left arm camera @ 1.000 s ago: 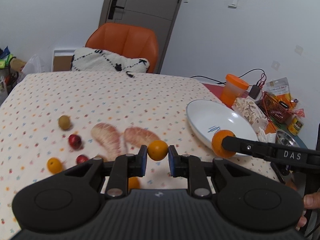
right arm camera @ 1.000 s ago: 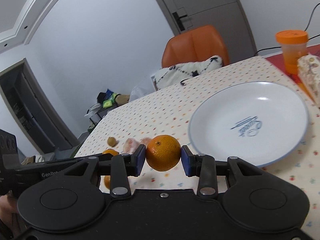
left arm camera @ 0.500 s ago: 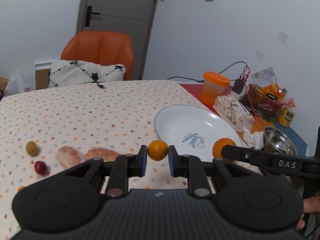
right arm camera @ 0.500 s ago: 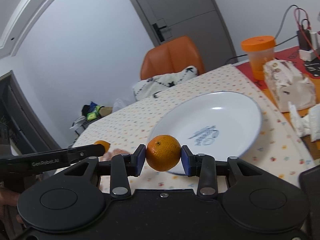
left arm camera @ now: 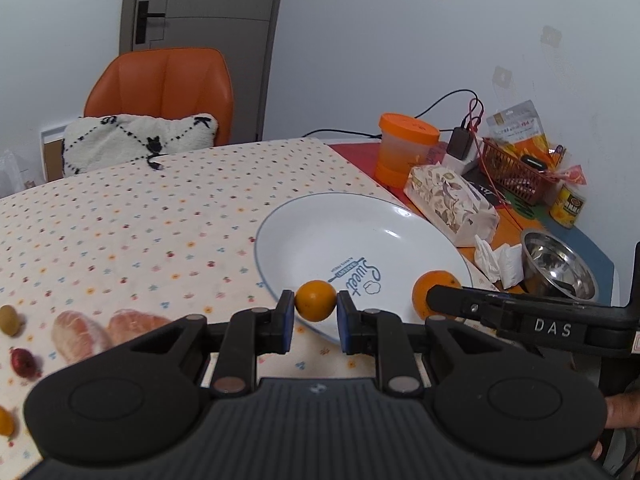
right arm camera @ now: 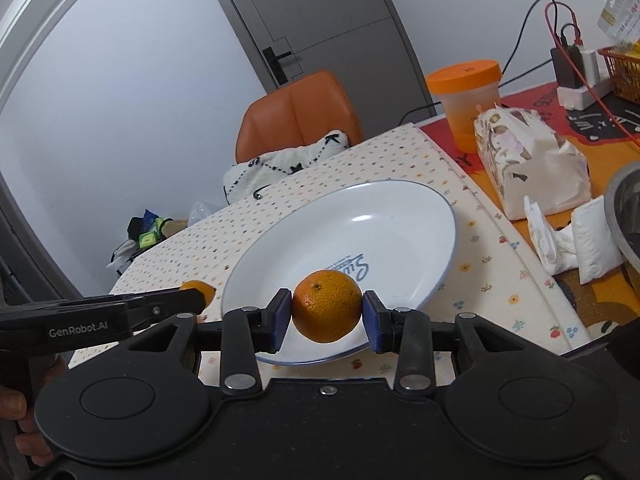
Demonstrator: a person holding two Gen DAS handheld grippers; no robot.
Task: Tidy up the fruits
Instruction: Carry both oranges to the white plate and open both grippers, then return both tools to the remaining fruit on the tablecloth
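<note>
The left gripper [left arm camera: 316, 309] has its jaws closed on a small orange [left arm camera: 315, 300] held above the near rim of the white plate [left arm camera: 320, 236], while the right gripper [right arm camera: 326, 314] clamps a larger orange [right arm camera: 327, 306] over the plate's near part. The plate sits on the dotted table [left arm camera: 140, 216], where peeled citrus segments [left arm camera: 104, 330], a green fruit [left arm camera: 9, 320] and a red fruit [left arm camera: 22, 360] lie to the left.
</note>
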